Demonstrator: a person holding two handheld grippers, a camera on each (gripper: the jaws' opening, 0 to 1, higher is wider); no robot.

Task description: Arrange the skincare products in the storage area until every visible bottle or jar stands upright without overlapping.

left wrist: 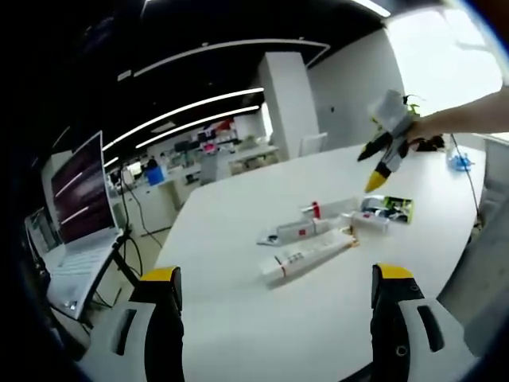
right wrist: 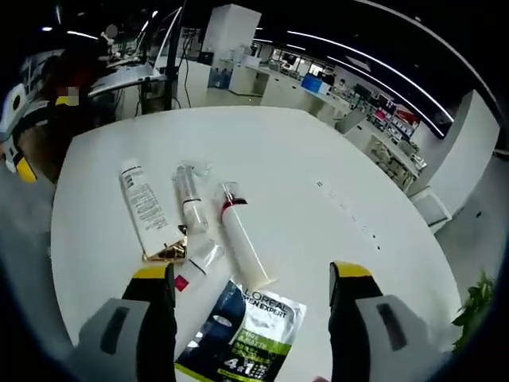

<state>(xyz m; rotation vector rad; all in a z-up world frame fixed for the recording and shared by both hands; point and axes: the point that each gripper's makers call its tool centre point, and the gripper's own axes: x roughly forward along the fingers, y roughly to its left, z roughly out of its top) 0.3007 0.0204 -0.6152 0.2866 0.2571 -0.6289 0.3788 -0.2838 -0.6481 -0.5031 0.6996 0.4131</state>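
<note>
White and slick, the bench (right wrist: 334,159) carries the skincare products (right wrist: 207,219) lying flat in a close cluster at its middle. I judge a rounded tube could roll or topple its neighbours when I stand it up. My left tongs (left wrist: 278,290) and right tongs (right wrist: 252,290) gape wide, holding nothing. Around us: an open office, strip lights, a laptop (left wrist: 79,215).
</note>
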